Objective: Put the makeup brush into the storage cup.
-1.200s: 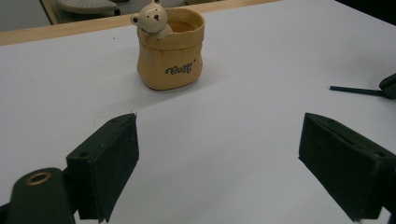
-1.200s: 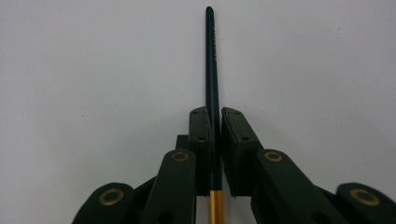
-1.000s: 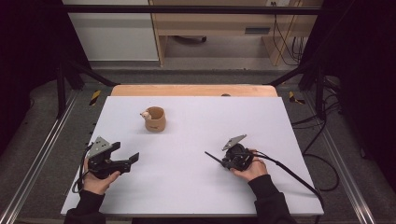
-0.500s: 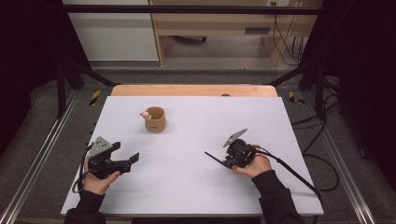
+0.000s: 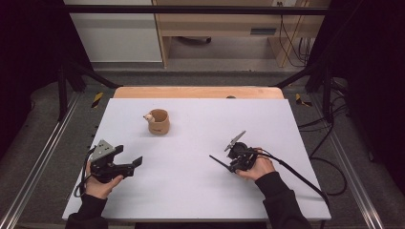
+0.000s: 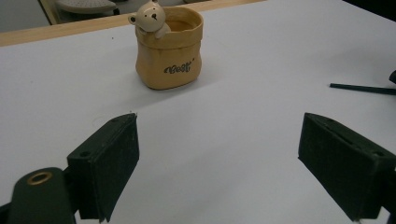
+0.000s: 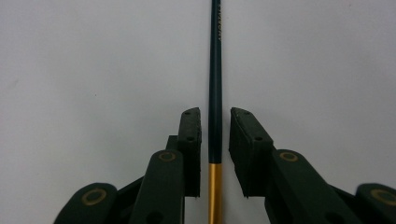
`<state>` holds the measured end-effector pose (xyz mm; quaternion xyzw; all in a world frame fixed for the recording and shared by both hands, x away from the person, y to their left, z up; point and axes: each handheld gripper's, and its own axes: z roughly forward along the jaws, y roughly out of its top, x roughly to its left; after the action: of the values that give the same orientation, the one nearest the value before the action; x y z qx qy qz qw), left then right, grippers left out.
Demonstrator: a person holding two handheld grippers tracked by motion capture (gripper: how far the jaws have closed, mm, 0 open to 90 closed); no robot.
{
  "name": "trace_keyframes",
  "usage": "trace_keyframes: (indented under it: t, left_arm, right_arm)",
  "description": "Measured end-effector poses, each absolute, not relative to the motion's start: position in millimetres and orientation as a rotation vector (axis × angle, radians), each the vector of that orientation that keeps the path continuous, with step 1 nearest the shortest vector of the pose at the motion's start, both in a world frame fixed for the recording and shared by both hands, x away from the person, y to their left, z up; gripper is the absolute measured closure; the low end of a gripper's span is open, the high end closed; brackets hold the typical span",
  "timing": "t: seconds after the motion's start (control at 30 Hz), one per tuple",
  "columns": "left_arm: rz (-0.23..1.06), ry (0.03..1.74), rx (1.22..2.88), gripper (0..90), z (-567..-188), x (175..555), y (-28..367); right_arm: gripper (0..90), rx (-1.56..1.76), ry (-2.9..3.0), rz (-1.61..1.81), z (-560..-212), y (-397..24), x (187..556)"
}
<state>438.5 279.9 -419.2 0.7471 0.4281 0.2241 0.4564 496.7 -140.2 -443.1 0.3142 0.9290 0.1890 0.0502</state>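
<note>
Right gripper [image 7: 215, 123] shifted slightly right since earlier, jaws just closing around dark pencil [image 7: 215, 84], narrow gap remaining, left gripper [image 6: 219, 163] unmoved, spread wide.

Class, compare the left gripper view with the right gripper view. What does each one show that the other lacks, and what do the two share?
Left gripper view: a tan sack-shaped pot with a small bear figure on its rim, the light wooden table edge behind it, and the left gripper with its jaws wide apart and nothing between them.

Right gripper view: the pencil's gold end section and the right gripper. Its jaws have just been closing, with the pencil between them and slim gaps on both sides.

Both: the white table top and the thin dark green pencil.
</note>
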Motion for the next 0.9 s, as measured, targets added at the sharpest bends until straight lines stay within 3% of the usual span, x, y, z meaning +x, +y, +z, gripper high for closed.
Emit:
trace_keyframes:
  t: [0.9]
  left_arm:
    - [0.554,1.054,1.852,12.0,-419.8,438.7,278.7]
  right_arm:
    - [83.0,1.037,2.833,0.537,-451.1,-134.9,500.7]
